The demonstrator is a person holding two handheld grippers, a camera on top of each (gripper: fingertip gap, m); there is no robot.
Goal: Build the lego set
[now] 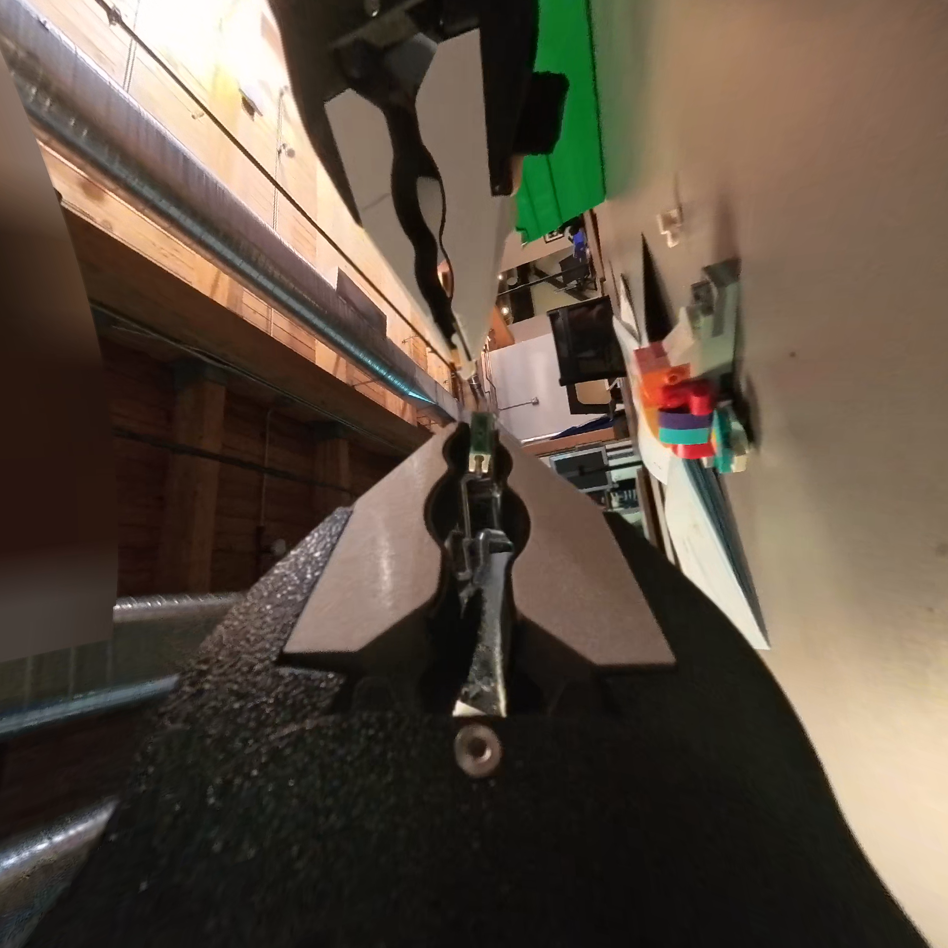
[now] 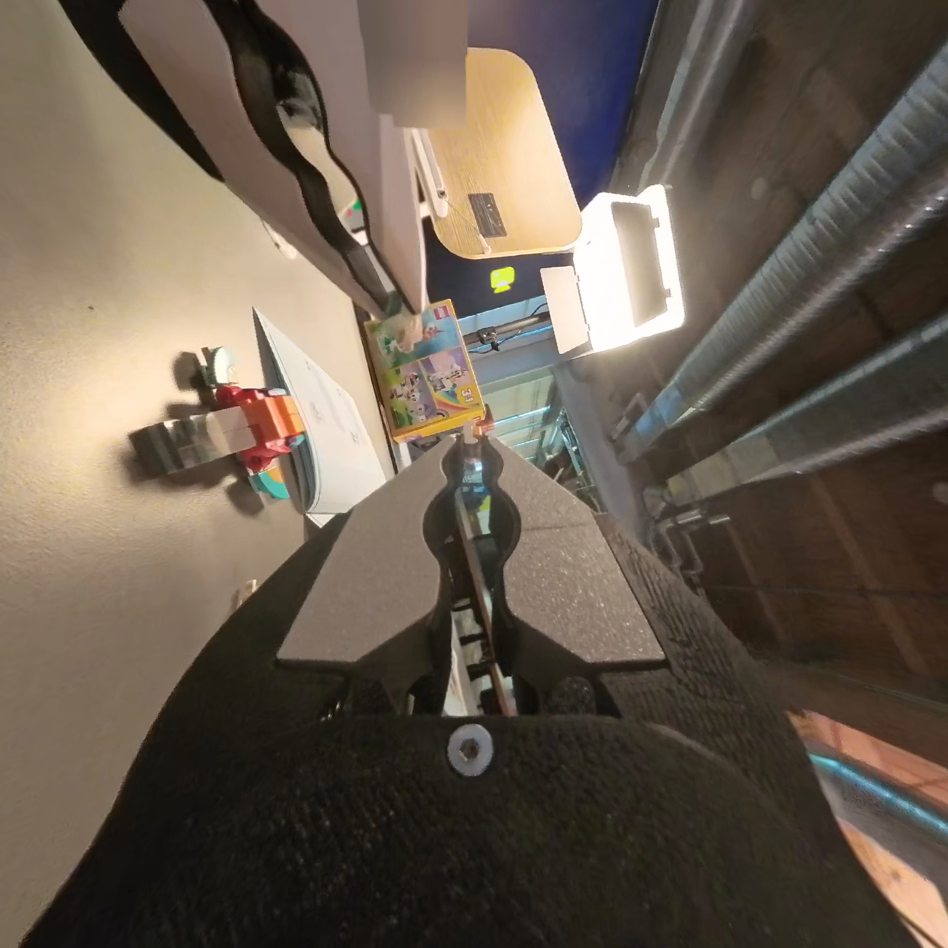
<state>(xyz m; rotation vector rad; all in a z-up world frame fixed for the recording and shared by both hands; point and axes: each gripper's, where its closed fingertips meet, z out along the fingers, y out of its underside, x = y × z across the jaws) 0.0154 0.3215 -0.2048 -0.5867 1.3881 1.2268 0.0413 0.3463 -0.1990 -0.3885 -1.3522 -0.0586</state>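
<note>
Both wrist views are rolled sideways: the table runs down the right edge of the left wrist view and down the left edge of the right wrist view.

Left gripper: fingers closed on a small green piece pinched at the tips, centre of frame. The piece's long axis runs along the fingers, pointing forward away from the camera; a pale stud shows at its near end. The right gripper enters from the top of this frame, its tip just above the green piece; whether they touch is unclear.

Right gripper: fingers closed on a small white piece at the tips, centre of frame. It is too small to tell its axis. A small reddish piece sits just right of it. The left gripper comes down from the upper left.

Partial lego build lies on the table, right of centre in the left view, left of centre in the right view. Its long axis runs across the table surface: grey base end, white and orange blocks, red and teal parts. It sits against the instruction booklet. The set's box stands beyond the booklet, upper centre of the right view.
</note>
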